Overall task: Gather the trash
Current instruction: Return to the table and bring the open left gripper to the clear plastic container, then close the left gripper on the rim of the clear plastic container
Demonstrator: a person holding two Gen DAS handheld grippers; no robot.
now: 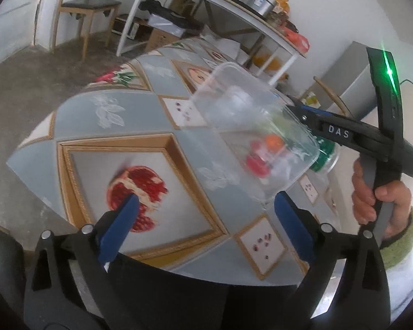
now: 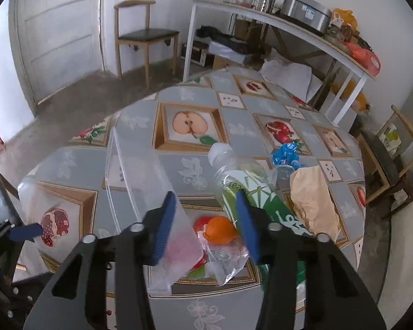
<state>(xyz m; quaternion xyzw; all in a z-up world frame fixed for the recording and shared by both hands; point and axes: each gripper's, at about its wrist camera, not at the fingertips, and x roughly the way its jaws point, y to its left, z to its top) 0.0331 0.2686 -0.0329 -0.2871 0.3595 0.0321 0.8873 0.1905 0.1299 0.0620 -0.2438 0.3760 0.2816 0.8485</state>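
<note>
Lying tilted above the fruit-print tablecloth [image 2: 234, 137], a clear plastic container [image 1: 250, 134] is angling its long axis from the near right up toward the far left, blurred. The right gripper [image 2: 206, 225] is standing partly open about the container's wall; whether its pads press on it I cannot tell. The left gripper [image 1: 203, 225] is gaping wide with nothing between its fingers. Crowding beside it are a green-labelled bottle [image 2: 247, 189], an orange cap [image 2: 220, 229], a blue wrapper [image 2: 285, 155] and crumpled brown paper [image 2: 314, 198].
</note>
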